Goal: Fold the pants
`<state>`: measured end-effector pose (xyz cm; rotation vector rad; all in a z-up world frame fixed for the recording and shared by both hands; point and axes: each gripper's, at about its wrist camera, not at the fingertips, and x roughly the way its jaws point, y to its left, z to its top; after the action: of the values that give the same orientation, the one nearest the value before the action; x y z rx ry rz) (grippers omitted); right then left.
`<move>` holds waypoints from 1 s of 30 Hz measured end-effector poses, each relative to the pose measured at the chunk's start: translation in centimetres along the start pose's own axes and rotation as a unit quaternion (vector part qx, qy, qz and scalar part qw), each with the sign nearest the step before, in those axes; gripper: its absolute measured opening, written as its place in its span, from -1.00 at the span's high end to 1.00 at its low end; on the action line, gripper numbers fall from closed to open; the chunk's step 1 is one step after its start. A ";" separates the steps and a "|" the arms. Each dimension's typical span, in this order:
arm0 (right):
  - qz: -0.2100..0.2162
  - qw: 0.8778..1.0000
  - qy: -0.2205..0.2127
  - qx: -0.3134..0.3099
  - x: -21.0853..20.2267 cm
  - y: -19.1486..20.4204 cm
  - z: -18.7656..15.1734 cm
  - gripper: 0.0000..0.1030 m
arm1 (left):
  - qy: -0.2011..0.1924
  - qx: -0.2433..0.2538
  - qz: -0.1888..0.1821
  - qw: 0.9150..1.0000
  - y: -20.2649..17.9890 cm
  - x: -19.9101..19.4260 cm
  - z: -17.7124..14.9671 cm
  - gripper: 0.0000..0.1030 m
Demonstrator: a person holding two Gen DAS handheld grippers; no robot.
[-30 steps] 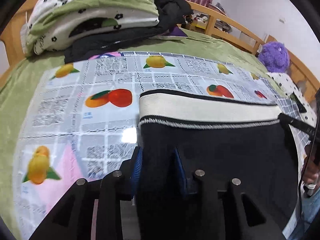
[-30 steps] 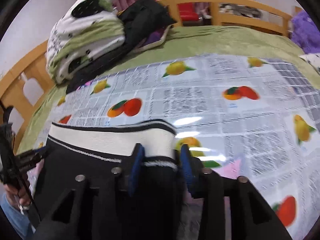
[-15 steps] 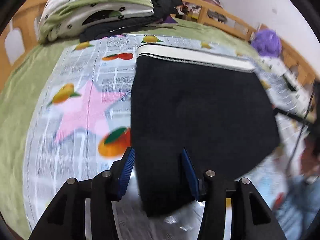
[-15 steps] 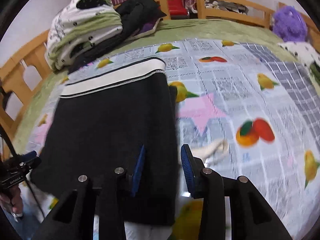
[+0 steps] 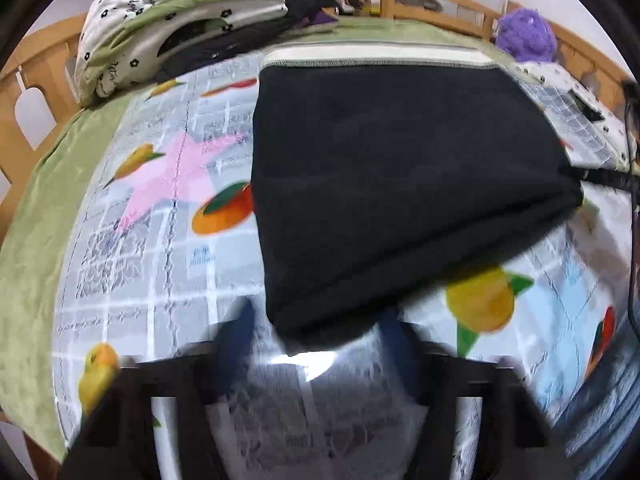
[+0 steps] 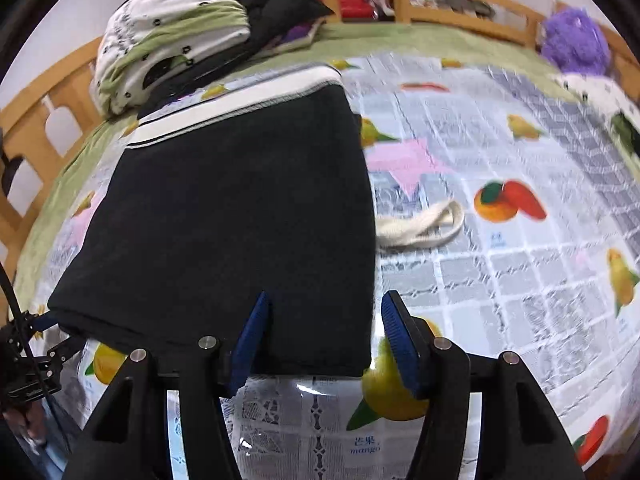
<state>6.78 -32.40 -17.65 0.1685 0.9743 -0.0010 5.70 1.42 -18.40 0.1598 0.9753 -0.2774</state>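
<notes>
Your folded black pants [image 6: 232,216] lie flat on the fruit-print cover [image 6: 500,280] of the bed, with the white waistband [image 6: 240,100] at the far end, toward 12 o'clock. Your right gripper [image 6: 324,332] has just been opening; its jaws stand moderately apart around the near right corner of the pants, and the blue pads do not press the cloth. Your left gripper [image 5: 316,344] is blurred; its jaws have just been closing, with the near edge of the pants just above them, not pinched. A white drawstring [image 6: 424,228] lies at 3 o'clock beside the pants.
</notes>
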 end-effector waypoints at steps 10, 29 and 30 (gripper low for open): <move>-0.008 0.999 0.006 -0.036 0.4 0.5 -1.0 0.49 | 0.010 -0.049 -0.034 0.998 1.8 -0.8 -0.3 0.36; -0.013 0.997 0.004 -0.071 0.3 1.5 -1.9 0.48 | -0.010 -0.066 -0.037 0.997 1.1 -1.2 0.8 0.33; -0.009 0.998 0.003 -0.068 0.2 1.3 -2.0 0.48 | -0.008 -0.074 -0.044 0.996 1.4 -1.4 1.1 0.33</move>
<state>5.39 -30.85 -18.72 0.0340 0.9790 0.0494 6.26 2.73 -16.62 -0.0210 0.9853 -0.2843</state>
